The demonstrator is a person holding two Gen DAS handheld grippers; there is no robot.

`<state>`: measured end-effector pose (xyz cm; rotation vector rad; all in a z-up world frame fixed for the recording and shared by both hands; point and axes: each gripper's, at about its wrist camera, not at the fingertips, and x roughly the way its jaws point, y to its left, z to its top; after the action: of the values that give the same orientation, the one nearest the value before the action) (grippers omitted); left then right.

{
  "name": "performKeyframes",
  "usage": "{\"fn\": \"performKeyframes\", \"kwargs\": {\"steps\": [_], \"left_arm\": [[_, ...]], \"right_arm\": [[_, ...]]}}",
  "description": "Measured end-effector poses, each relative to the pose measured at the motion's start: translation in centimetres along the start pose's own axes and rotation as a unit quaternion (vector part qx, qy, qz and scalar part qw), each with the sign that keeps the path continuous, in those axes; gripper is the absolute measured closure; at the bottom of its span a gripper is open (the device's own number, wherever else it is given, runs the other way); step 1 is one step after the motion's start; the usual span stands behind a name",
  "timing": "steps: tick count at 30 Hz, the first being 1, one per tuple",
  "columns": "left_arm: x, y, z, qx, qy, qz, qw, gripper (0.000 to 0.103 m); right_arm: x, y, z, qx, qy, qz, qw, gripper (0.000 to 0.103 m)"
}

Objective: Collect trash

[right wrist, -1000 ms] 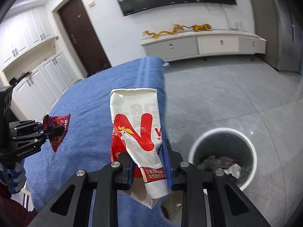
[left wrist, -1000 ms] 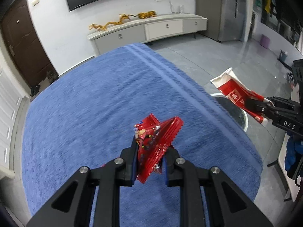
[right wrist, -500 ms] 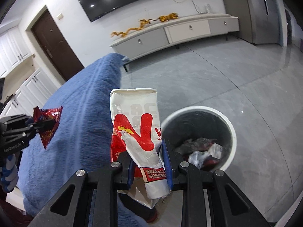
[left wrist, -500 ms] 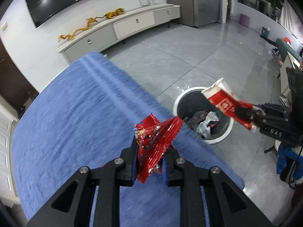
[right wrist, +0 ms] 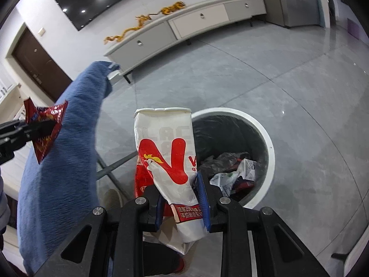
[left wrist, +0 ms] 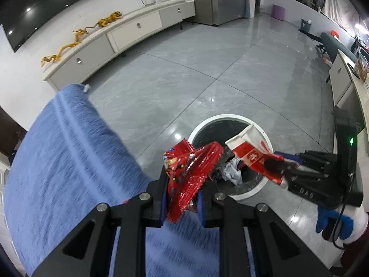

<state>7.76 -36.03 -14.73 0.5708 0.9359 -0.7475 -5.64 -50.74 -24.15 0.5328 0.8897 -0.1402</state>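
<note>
While both pieces of litter hang in the air near the bin (left wrist: pixel 230 117), the step in hand looks like the carry-and-drop part of collecting trash. The left gripper (left wrist: pixel 182 198) is clamped on a crumpled red foil wrapper (left wrist: pixel 191 166), its blue pads pressing the foil from both sides. Seen from the right wrist camera, that wrapper (right wrist: pixel 46 127) sits over the edge of the blue cloth (right wrist: pixel 64 157), beside the bin and not yet above its opening. The right gripper (right wrist: pixel 182 198) pinches a white and red paper bag (right wrist: pixel 168 159) near its lower end, the bag standing up between the jaws. From the left wrist camera the same bag (left wrist: pixel 251 154) reaches across the far side of the bin's rim, so it appears closest to being dropped.

The white-rimmed bin stands on the grey floor (left wrist: pixel 207 69) just beyond the cloth's edge and already holds several crumpled wrappers.

The next move probably calls for bringing each piece squarely over the dark opening and then letting the jaws part. The bag is long and light, so it may catch on the rim if released too near the edge. The foil wrapper needs carrying further out from the cloth first.
</note>
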Motion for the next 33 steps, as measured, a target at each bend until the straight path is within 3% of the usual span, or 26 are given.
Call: {"fn": "performKeyframes", "kwargs": {"steps": [13, 14, 16, 17, 19, 20, 26, 33], "left_arm": [[6.5, -2.8, 4.7, -0.001, 0.024, -0.034, 0.9991, 0.080], [6.8, -3.0, 5.0, -0.007, 0.024, -0.046, 0.9986, 0.078], [7.3, -3.0, 5.4, -0.015, 0.024, -0.054, 0.9981, 0.063], [7.4, -2.9, 5.6, -0.020, 0.020, -0.056, 0.9980, 0.060], [7.6, -2.9, 6.0, -0.027, 0.016, -0.064, 0.9974, 0.054], [7.6, -3.0, 6.1, -0.029, 0.016, -0.070, 0.9970, 0.053], [7.1, -2.8, 6.1, -0.042, 0.011, -0.084, 0.9955, 0.049], [3.7, -0.4, 4.5, -0.057, -0.019, -0.066, 0.9960, 0.049]], "right_arm": [[4.3, -2.6, 1.6, 0.027, 0.029, -0.050, 0.998, 0.078], [4.5, -2.6, 1.7, 0.027, 0.031, -0.052, 0.998, 0.077], [5.1, -2.7, 1.8, 0.021, 0.036, -0.058, 0.997, 0.076], [5.4, -2.8, 1.8, 0.020, 0.038, -0.061, 0.997, 0.069], [5.7, -2.8, 2.0, 0.017, 0.040, -0.070, 0.997, 0.053], [5.8, -2.7, 2.0, 0.016, 0.040, -0.074, 0.996, 0.052], [4.4, -2.6, 1.9, 0.019, 0.030, -0.081, 0.996, 0.051], [0.9, -0.3, 1.9, -0.006, 0.002, -0.092, 0.996, 0.051]]}}
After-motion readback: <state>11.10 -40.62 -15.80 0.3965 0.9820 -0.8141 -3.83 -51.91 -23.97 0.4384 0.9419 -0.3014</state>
